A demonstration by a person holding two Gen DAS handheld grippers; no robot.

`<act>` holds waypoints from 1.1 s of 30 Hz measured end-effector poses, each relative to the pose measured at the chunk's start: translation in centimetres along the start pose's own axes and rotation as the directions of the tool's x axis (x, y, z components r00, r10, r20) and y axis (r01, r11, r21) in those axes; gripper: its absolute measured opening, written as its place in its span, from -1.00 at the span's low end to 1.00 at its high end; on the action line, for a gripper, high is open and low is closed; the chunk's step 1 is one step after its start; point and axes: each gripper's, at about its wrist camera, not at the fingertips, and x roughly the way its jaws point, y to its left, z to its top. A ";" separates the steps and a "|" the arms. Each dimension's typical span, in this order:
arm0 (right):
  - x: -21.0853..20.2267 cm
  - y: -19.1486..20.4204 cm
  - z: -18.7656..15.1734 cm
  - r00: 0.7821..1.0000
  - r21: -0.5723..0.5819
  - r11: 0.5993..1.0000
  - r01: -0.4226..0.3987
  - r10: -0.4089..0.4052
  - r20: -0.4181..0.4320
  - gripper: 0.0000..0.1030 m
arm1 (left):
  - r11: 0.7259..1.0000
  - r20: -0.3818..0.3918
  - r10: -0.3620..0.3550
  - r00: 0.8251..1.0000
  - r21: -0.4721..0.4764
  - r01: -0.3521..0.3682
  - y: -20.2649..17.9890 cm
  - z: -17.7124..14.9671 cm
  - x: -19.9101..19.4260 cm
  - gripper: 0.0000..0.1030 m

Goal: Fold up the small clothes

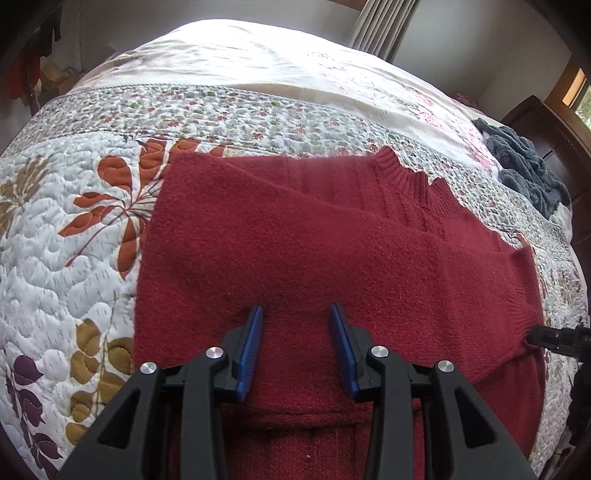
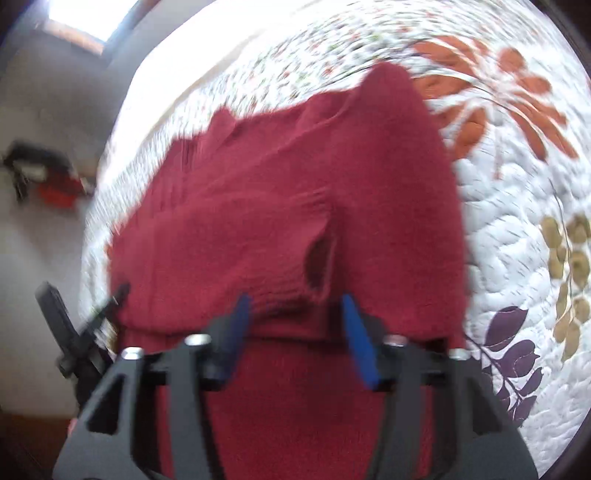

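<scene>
A dark red knit sweater (image 1: 303,236) lies flat on the quilted bed, a sleeve folded across its body and its ribbed collar (image 1: 410,173) toward the far right. My left gripper (image 1: 297,314) hovers open just over the sweater's near part, nothing between its blue pads. In the blurred right wrist view the same sweater (image 2: 280,206) fills the middle, a ribbed sleeve cuff (image 2: 317,258) just ahead of my right gripper (image 2: 293,302), which stands open and empty above the cloth. The other gripper's black tip (image 1: 554,338) shows at the sweater's right edge.
A white quilt (image 1: 55,229) with orange, tan and purple leaf prints covers the bed. A crumpled blue-grey garment (image 1: 528,170) lies at the far right, next to a dark wooden headboard (image 1: 554,136). A curtain (image 1: 384,26) hangs behind the bed.
</scene>
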 end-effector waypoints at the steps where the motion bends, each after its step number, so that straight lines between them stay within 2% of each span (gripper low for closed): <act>1: -0.2 -0.8 0.3 0.998 0.036 0.998 -0.055 0.055 0.007 0.09 | 1.000 0.003 0.000 1.000 -0.006 0.000 0.0 0.1 -0.3 -0.27; 4: 0.6 -2.0 0.9 0.989 0.107 0.984 -0.144 0.146 -0.013 0.09 | 0.999 0.053 -0.027 0.998 -0.020 0.029 -0.2 0.3 -2.3 -0.27; 6: 1.6 -2.0 1.1 0.989 0.120 0.983 -0.141 0.145 -0.025 0.06 | 0.999 0.069 -0.037 0.997 -0.006 0.038 -0.8 0.5 -2.9 -0.25; 7: 1.9 -1.8 1.2 0.990 0.114 0.984 -0.136 0.140 -0.025 -0.06 | 0.999 0.065 -0.043 0.997 0.001 0.043 -1.1 0.7 -2.9 -0.25; 8: 2.2 -1.4 1.2 0.991 0.101 0.987 -0.128 0.131 -0.023 -0.36 | 0.999 0.056 -0.047 0.997 0.008 0.047 -1.5 0.7 -2.7 -0.25; 10: 2.5 -0.7 1.4 0.992 0.087 0.989 -0.123 0.126 -0.028 -0.82 | 0.999 0.043 -0.046 0.998 0.023 0.045 -2.1 0.7 -2.2 -0.25; 15: 0.1 0.7 1.0 0.996 -0.009 0.997 -0.072 0.073 0.055 -0.83 | 0.999 0.010 -0.019 1.000 0.051 0.018 -2.6 0.0 -0.7 -0.24; 17: 0.1 0.6 0.6 0.999 -0.025 0.999 -0.021 0.023 0.048 -0.83 | 0.998 0.015 -0.015 1.000 0.065 0.014 -2.7 -0.5 -0.6 -0.20; 20: 2.1 0.0 0.3 0.999 -0.030 0.998 0.053 -0.053 -0.007 -0.83 | 0.996 0.016 -0.003 1.000 0.088 0.001 -2.6 -1.1 -0.4 -0.15; 23: 3.0 0.0 0.2 0.997 -0.027 0.997 0.071 -0.072 -0.016 -0.79 | 0.997 0.009 -0.009 1.000 0.082 0.008 -2.4 -1.1 -0.1 -0.14; 24: 2.7 0.3 0.1 0.997 -0.039 0.996 0.081 -0.082 -0.013 -0.76 | 0.997 0.006 -0.008 1.000 0.083 0.008 -2.5 -1.0 -0.1 -0.14; 26: 1.9 1.2 0.0 0.993 -0.062 0.991 0.118 -0.117 0.010 -0.49 | 0.995 0.003 0.009 1.000 0.095 -0.009 -2.7 -1.0 -0.6 -0.14; 28: 0.2 1.9 -0.3 0.983 -0.087 0.981 0.171 -0.164 0.081 -0.42 | 0.995 0.028 0.000 1.000 0.103 -0.003 -3.1 -0.9 -2.0 -0.14; 30: -1.3 3.4 -0.9 0.978 -0.131 0.976 0.172 -0.154 0.139 -0.42 | 0.994 0.052 -0.021 0.998 0.113 0.015 -3.7 -1.0 -3.2 -0.08; 33: -0.8 5.3 -1.8 0.989 -0.189 0.975 0.118 -0.099 0.108 -0.42 | 0.990 0.077 -0.033 0.996 0.141 0.022 -5.0 -1.4 -4.2 -0.02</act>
